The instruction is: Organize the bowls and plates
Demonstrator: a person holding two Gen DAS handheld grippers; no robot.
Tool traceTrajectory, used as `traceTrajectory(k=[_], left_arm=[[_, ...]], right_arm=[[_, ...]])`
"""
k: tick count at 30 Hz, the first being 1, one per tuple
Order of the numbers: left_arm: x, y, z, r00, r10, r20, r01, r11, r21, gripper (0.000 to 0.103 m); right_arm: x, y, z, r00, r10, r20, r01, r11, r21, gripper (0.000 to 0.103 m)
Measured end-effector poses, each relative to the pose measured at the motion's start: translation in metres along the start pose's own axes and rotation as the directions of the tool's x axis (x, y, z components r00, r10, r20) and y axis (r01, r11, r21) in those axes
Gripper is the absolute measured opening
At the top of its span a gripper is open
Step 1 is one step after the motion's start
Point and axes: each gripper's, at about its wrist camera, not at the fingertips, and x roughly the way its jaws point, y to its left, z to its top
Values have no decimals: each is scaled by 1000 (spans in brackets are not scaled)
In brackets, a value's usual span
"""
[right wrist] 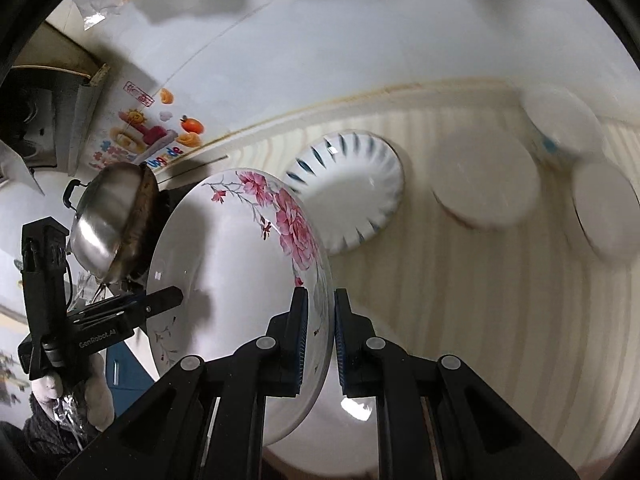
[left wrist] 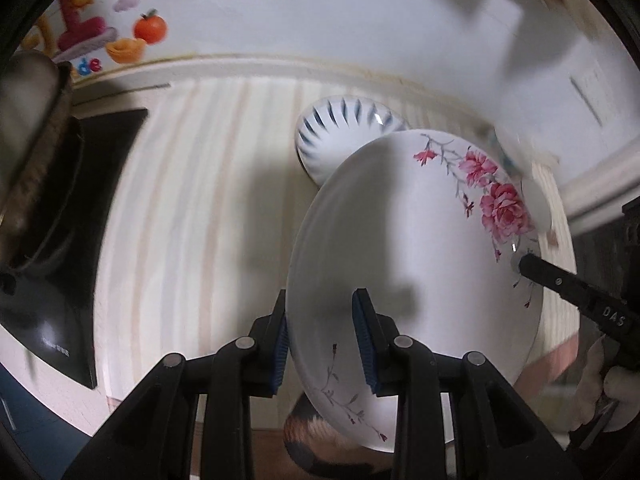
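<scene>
Two grippers: both clamp one floral plate (left wrist: 404,264), which is lifted clear of the desk (left wrist: 192,208).
Left gripper (left wrist: 320,340): fingers (left wrist: 280,344) narrowly parted, pads pressed on either face of the plate's rim at its 7 o'clock edge in the left wrist view.
Right gripper (right wrist: 321,340): fingers (right wrist: 299,336) almost fully closed, pinching the plate's thin rim at its 5 o'clock edge in the right wrist view.
Floral plate: white with pink roses, tilted on edge, held between the two grippers at opposite sides.
Blue-striped plate (right wrist: 346,190): flat on the desk, just beyond the floral plate at 12 o'clock, partly hidden by it.
Other white dishes (right wrist: 486,184): blurred, on the desk at 2 o'clock in the right wrist view; number unclear.
Steel wok (right wrist: 108,220): at 9 o'clock in the right wrist view, on a dark hob.
Wall sticker (left wrist: 108,28): colourful, 11 o'clock in the left wrist view.
</scene>
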Motion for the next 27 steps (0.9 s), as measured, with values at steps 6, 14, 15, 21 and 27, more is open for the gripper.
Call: traceTrajectory(k=[6, 14, 15, 21, 27], left_arm=[[29, -18, -24, 997, 14, -77, -9, 998, 65, 27], [72, -27, -31, 986, 59, -153, -41, 992, 118, 28], [75, -27, -31, 985, 58, -163, -40, 993, 115, 28], [83, -30, -29, 981, 82, -176, -59, 989, 134, 27], [82, -35, -30, 977, 108, -184, -81, 986, 148, 28]], right_arm=[[-4, -27, -54, 1000, -19, -19, 20, 997, 79, 14], [24, -55, -86, 996, -55, -69, 64, 987, 145, 14], [26, -57, -87, 996, -59, -71, 69, 986, 150, 14], [41, -66, -93, 993, -60, -103, 77, 982, 171, 14], [48, -70, -90, 991, -49, -128, 72, 981, 181, 14]])
